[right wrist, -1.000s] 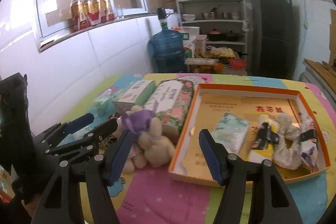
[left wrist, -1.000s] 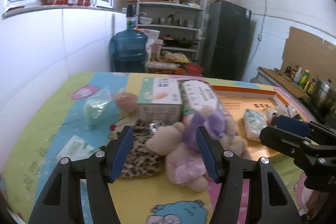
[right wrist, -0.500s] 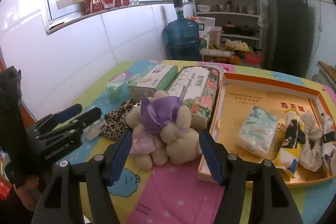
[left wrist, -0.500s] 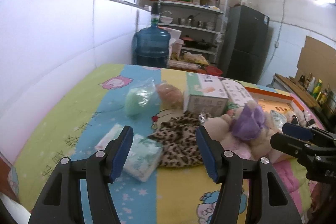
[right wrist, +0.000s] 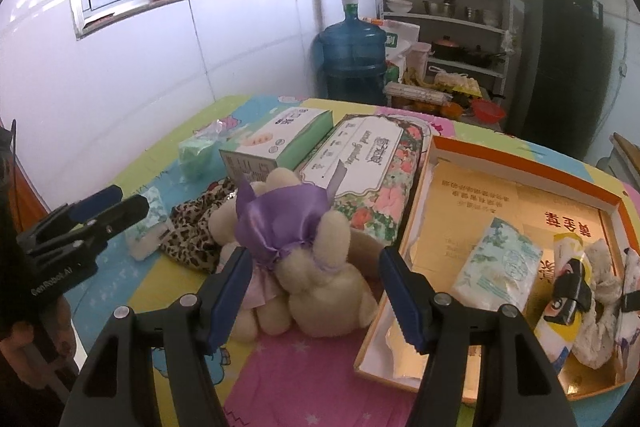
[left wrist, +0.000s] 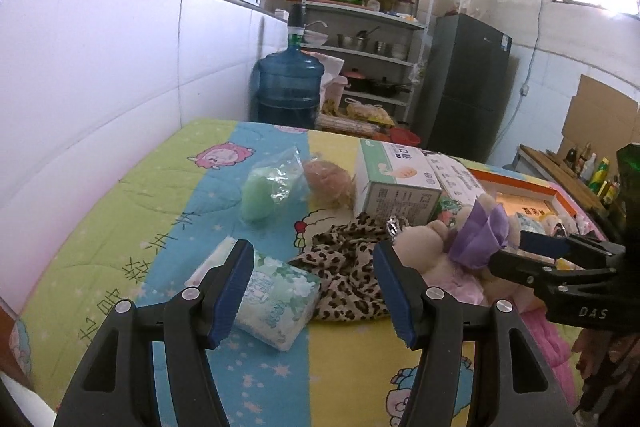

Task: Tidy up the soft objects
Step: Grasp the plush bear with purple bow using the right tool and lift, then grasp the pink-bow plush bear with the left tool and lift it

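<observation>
Fingers (left wrist: pixel 240 283) now over tissue pack (left wrist: pixel 276 303)

Left wrist view: low, close over the table's left side, facing the shelf wall. Right wrist view: further right, tilted down more. Both share the plush toy (left wrist: pixel 460 251) (right wrist: pixel 304 247) and leopard cloth (left wrist: pixel 348 267) (right wrist: pixel 192 223).

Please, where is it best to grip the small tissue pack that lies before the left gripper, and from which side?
Probably across the short width of the tissue pack, from above: it lies flat, its left side free, the leopard cloth touching its right. The left gripper is open.
</observation>
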Demonstrator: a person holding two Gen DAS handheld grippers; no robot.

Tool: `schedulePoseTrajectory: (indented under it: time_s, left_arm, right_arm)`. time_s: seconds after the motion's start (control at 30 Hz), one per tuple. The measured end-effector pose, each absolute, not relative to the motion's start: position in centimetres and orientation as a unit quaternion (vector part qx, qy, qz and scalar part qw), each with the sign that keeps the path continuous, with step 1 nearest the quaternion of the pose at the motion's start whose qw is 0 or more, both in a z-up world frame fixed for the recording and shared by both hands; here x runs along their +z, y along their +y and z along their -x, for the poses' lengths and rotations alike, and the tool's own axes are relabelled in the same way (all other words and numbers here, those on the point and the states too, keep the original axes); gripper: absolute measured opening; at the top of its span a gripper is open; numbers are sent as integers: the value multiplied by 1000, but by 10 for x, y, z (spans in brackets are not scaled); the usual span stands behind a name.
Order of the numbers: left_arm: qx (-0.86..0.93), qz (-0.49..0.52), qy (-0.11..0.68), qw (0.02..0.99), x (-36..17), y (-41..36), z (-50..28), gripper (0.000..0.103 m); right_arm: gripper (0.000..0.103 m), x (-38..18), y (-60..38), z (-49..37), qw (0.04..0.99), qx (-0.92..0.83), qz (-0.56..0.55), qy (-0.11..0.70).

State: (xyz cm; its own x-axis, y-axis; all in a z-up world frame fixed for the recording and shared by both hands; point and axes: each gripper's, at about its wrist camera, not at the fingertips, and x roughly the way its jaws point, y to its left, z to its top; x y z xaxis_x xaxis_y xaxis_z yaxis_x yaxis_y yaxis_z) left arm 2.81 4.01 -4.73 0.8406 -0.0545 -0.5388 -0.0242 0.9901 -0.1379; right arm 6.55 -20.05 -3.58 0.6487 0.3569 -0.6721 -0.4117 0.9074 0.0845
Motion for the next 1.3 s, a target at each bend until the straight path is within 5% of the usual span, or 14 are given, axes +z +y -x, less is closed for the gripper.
schedulePoseTrajectory:
  time_s: [0.23,0.33,0.6,1.3]
  left_arm:
    - [7,79,292,953,-54,54,-26,64]
    - [11,90,297,951,-57,61,-27,64]
    - [-3,102,306,947,-60,58,-32,64]
    - [-76,62,354,930,-74,-79,-73,64]
  right_arm:
    - [65,-48,-195,-73,895,230,37,379]
    - [54,-48,-199,-74,897,231,22,376]
    - [50,-29,-223,-67,903,253,-49,345]
    - [51,-4,-290,-36,933,196,-94,285]
